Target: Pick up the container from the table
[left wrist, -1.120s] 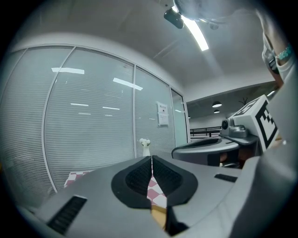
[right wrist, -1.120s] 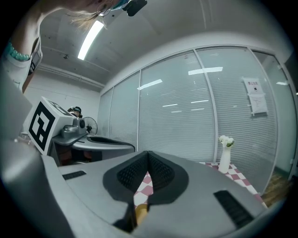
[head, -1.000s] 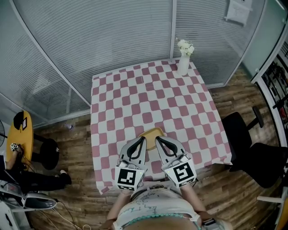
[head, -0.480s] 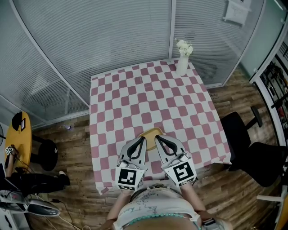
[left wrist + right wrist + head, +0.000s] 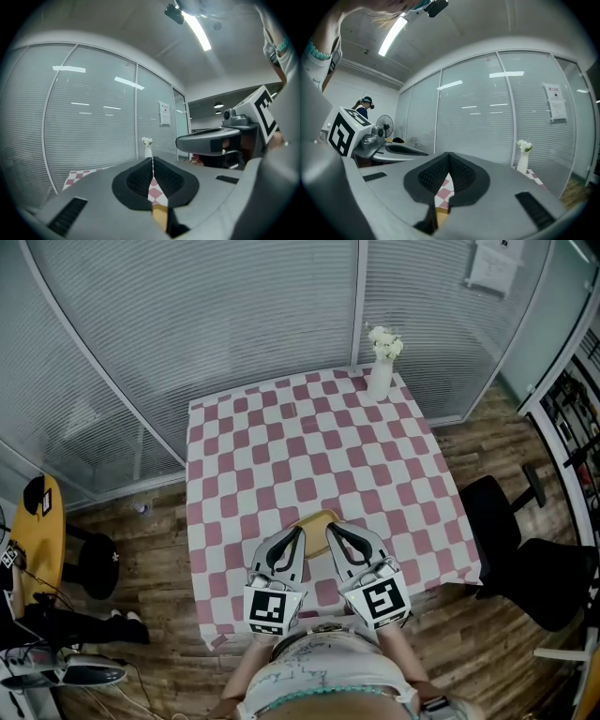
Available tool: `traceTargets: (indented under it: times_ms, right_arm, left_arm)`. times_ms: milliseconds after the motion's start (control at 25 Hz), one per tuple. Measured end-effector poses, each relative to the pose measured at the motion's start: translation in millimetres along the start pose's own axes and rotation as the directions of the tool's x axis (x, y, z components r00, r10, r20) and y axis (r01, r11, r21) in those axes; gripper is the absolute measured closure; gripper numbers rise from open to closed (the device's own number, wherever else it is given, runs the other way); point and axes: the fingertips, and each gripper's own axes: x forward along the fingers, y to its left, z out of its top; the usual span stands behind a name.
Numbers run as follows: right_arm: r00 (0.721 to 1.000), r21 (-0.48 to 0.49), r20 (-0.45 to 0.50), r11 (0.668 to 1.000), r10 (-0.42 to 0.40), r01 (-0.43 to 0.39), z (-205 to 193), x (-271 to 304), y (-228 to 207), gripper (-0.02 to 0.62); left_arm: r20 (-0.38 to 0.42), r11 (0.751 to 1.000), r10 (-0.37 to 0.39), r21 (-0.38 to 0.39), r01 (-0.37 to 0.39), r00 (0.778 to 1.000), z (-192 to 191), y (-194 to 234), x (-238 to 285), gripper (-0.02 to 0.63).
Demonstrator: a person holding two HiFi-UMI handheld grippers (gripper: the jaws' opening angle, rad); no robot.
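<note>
A shallow tan container lies on the pink-and-white checked table near its front edge, its near part hidden under both grippers. My left gripper is shut and hovers at the container's left side. Shut as well, my right gripper hovers at its right side. The left gripper view has the left gripper with its jaws closed tip to tip and a strip of the container below them. The right gripper is closed the same way over a sliver of container. Neither holds anything.
A white vase with white flowers stands at the table's far right corner. Glass partitions with blinds run behind the table. A black office chair stands right of the table, and a yellow round stool is at far left.
Both grippers keep their place over the container, still shut. On the floor at far left, a person has shifted lower and further out of view.
</note>
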Motion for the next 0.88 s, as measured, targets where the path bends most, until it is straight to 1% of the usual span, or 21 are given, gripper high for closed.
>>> traceTargets:
  times_ms: [240,440,560,880]
  right_arm:
    - [1.000,-0.013,-0.012,1.000,-0.002,0.002,-6,6,-3,0.601]
    - [0.999,-0.012,-0.033,1.000,-0.003,0.003,-8,9,-3,0.601]
    - [0.999,-0.014,-0.048,1.000,-0.001,0.001,-11,12,-4,0.601]
    - [0.996,-0.010,-0.084,1.000,-0.003,0.003,-15,16,-5,0.601]
  left_arm:
    - [-0.031,1.000,0.006,0.004,-0.006,1.000,-23,8,6,0.589]
    - [-0.056,1.000,0.017,-0.009,-0.017,0.998,-48,16,7,0.589]
    - [-0.073,0.999,0.025,-0.031,-0.027,0.997,-68,23,11,0.589]
    - [-0.135,0.998,0.044,-0.031,-0.048,0.990,-129,32,10,0.589]
